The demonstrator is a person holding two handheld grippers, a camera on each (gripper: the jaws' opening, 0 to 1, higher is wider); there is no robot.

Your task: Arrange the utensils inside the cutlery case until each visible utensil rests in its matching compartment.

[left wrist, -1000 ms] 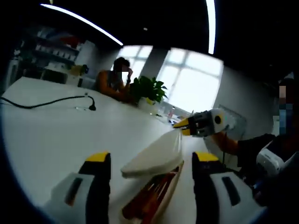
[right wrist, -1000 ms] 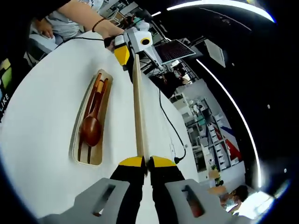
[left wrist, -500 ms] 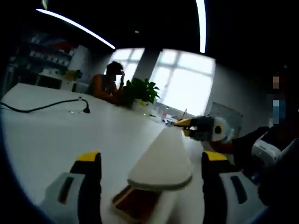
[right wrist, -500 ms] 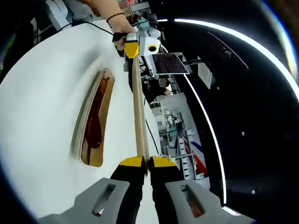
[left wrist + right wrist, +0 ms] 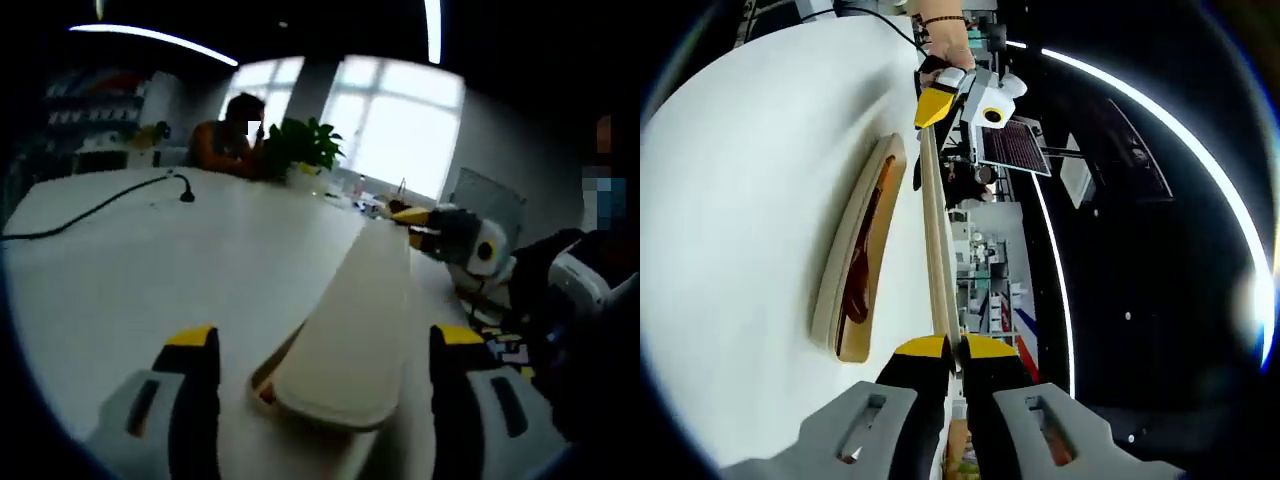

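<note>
**Lid held above open cutlery case**

While the right gripper point(image 5: 948, 350) pinches one end of the cream lid point(image 5: 936, 240), its yellow-tipped jaws are closed tight on the lid's thin edge, and the lid runs away from the camera as a long narrow strip in the right gripper view. At the lid's far end sits the left gripper point(image 5: 940, 103), held by a hand point(image 5: 943, 45) with a dark wristband; whether its jaws touch the lid there I cannot tell.

Beside the lid on the white table point(image 5: 730, 200) lies the cutlery case point(image 5: 845, 262), open, long and tan-rimmed. Dark reddish-brown wooden utensils point(image 5: 865, 262) lie inside it; individual pieces and compartments are too foreshortened to separate.

Left gripper view: left gripper point(image 5: 325, 350) jaws stand wide apart, the lid point(image 5: 350, 330) between them with gaps both sides, not squeezed. Lid's broad face fills the middle, rounded near end low. A sliver of the case point(image 5: 268, 378) peeks out under the lid's near left edge. The right gripper point(image 5: 450, 238) shows at the lid's far right end.

Table point(image 5: 150, 260) carries a black cable point(image 5: 95, 205). Beyond it a potted plant point(image 5: 300, 150), a seated person point(image 5: 225, 140) and bright windows point(image 5: 400, 120).
</note>
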